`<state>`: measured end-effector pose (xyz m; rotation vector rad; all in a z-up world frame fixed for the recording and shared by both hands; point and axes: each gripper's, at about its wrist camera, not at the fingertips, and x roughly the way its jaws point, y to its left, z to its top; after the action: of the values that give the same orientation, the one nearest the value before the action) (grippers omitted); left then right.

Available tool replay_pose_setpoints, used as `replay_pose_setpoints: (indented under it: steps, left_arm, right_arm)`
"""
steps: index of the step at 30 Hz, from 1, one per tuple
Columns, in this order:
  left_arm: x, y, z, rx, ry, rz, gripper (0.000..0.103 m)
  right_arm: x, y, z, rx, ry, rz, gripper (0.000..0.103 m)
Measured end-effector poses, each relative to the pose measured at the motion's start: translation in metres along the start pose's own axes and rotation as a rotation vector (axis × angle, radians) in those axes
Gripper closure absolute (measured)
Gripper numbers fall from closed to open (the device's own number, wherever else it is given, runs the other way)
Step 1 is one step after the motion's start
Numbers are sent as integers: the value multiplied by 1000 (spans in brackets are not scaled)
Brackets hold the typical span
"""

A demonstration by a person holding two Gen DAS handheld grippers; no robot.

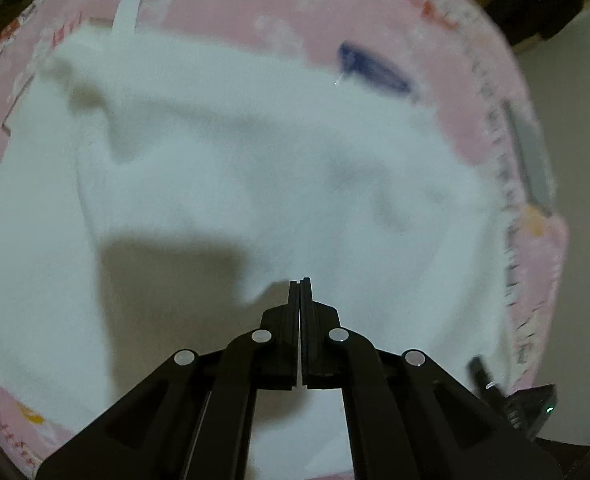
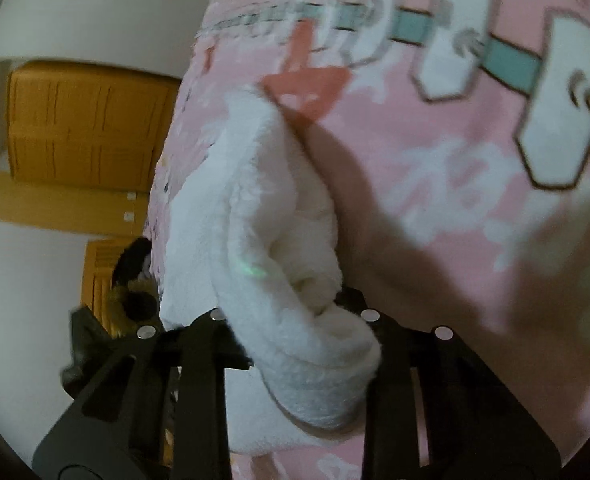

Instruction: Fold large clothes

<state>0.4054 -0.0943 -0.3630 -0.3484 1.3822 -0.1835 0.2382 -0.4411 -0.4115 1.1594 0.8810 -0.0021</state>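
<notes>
Both right gripper [image 2: 295, 320] fingertips are buried in bunched white garment [image 2: 263, 216].

Beyond the pink patterned bedcover [image 2: 435, 184] printed with white shapes and a teal stripe, you have a plain white wall [image 2: 75, 8] and orange-brown wooden cabinet doors [image 2: 87, 120] with panelled fronts. Below them you can see pale floor [image 2: 23, 300] and a dark furry thing [image 2: 135, 280], too blurred to name. The light is dim and casts soft shadows across the cover.
</notes>
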Motion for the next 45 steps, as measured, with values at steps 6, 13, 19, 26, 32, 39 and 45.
replay_pose_setpoints:
  steps: [6,13,19,26,32,39,45]
  left_arm:
    - [56,-3,68,-13,7,89,102]
    - [20,-11,45,43,-24,64,102]
    - [7,34,-27,-101,65,40,102]
    - [49,32,-13,-80,102,76,102]
    - [-7,66,-8,-72,81,-54,102]
    - [-52,146,42,-40,108,-88,102]
    - [-67,179,53,4,160,-153,102]
  right_arm:
    - [-5,30,-2,-88,0,-7,78]
    - [-5,59,-2,-205,24,9,79]
    - [-5,90,-8,-291,22,-1,80]
    - [-4,141,-28,-422,20,17,81]
    - [4,205,-72,-584,36,-4,83]
    - [35,281,-143,-774,90,34,83]
    - [93,322,-232,-998,245,23,83]
